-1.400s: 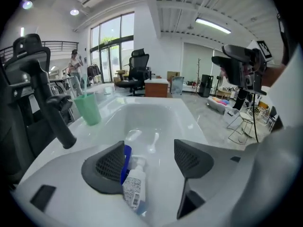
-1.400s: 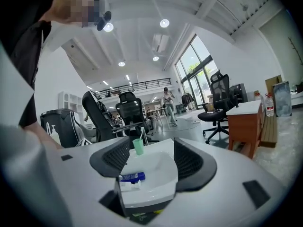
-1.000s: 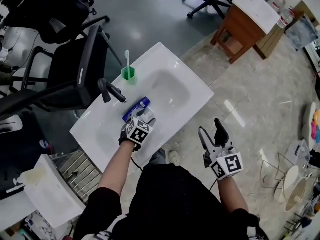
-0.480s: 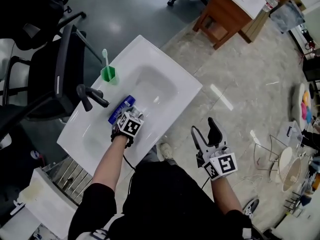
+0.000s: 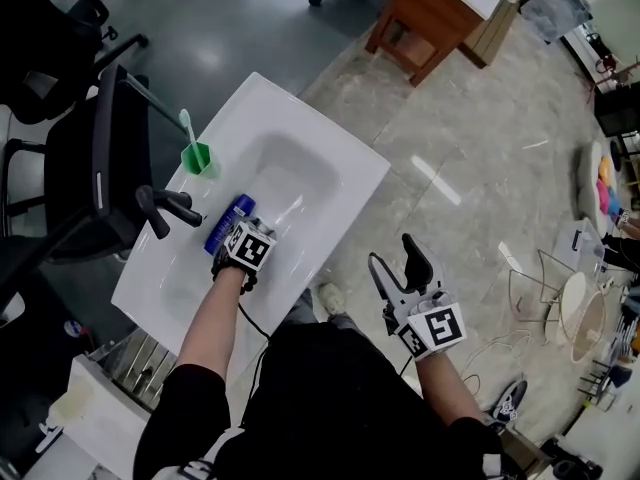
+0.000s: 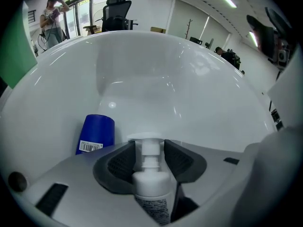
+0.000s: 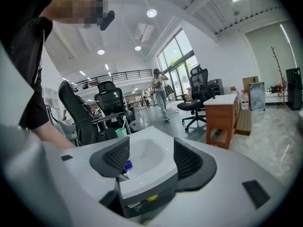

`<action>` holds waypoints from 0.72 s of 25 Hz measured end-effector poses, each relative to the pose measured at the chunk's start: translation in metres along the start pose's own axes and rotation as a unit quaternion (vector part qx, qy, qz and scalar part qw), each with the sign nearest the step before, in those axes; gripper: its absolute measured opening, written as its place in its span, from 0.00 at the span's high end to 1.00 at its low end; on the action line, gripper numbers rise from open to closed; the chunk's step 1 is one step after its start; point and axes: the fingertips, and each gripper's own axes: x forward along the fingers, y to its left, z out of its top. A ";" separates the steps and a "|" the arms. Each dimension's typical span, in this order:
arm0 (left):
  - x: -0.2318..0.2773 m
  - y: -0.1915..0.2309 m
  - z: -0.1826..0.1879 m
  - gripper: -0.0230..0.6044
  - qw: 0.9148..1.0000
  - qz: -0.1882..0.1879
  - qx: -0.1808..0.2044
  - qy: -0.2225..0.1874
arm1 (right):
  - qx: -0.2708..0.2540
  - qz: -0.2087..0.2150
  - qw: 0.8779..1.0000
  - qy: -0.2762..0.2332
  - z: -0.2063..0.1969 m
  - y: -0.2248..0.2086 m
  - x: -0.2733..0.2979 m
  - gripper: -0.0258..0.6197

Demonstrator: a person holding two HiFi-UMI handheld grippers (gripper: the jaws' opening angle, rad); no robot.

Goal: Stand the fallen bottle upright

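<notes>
Grey-padded right gripper (image 5: 393, 258) is hanging nearest, off the right side of the sink (image 5: 335, 138) over the floor (image 5: 450, 198). Its jaws are standing wide apart w/ nothing btwn them, so it's posing no risk but also giving no backup.

Just beyond, left gripper (image 6: 150, 151) is pointing steeply down at the sink's near-left deck. Its jaws are sitting about half open, having just been closing. They're straddling the thin pump neck of the white bottle (image 6: 151, 188), which is lying on its side w/ body toward the near side and pump head pointing far. Slim gaps are showing btwn pads and neck, so it isn't gripping yet.

Main worry, imo: it's going for the neck, not the body. That neck is narrow and round, so the bottle is prob going to swing or twist in the pads while being tipped up, or the pump is getting pressed. The deck is looking glossy, so the base is likely sliding as it's levered, esp. toward the bowl at far right.

Blue bottle (image 6: 97, 132) is lying just beside, far-left, also on its side. A swinging base or jaw is risking knocking it and sending it rolling.

Farther left, faucet (image 5: 165, 208) and green cup (image 5: 198, 158) w/ toothbrush (image 5: 186, 123) are standing clear, though a wide upward arc is risking clipping the faucet.
</notes>
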 end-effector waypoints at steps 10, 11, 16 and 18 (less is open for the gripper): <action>-0.007 -0.018 -0.005 0.76 0.998 -0.001 0.056 0.006 | -0.010 0.009 1.000 -0.013 0.011 0.001 -0.004 0.51; -0.010 -0.016 -0.003 0.76 0.999 0.004 0.053 -0.001 | -0.011 0.013 1.000 -0.017 0.012 0.000 -0.003 0.51; -0.038 -0.011 0.002 0.77 0.998 0.030 0.033 -0.048 | -0.010 0.032 0.999 -0.035 0.021 -0.004 -0.004 0.51; -0.053 -0.013 0.005 0.77 0.996 0.041 0.025 -0.073 | -0.003 0.041 0.998 -0.042 0.022 -0.005 -0.005 0.51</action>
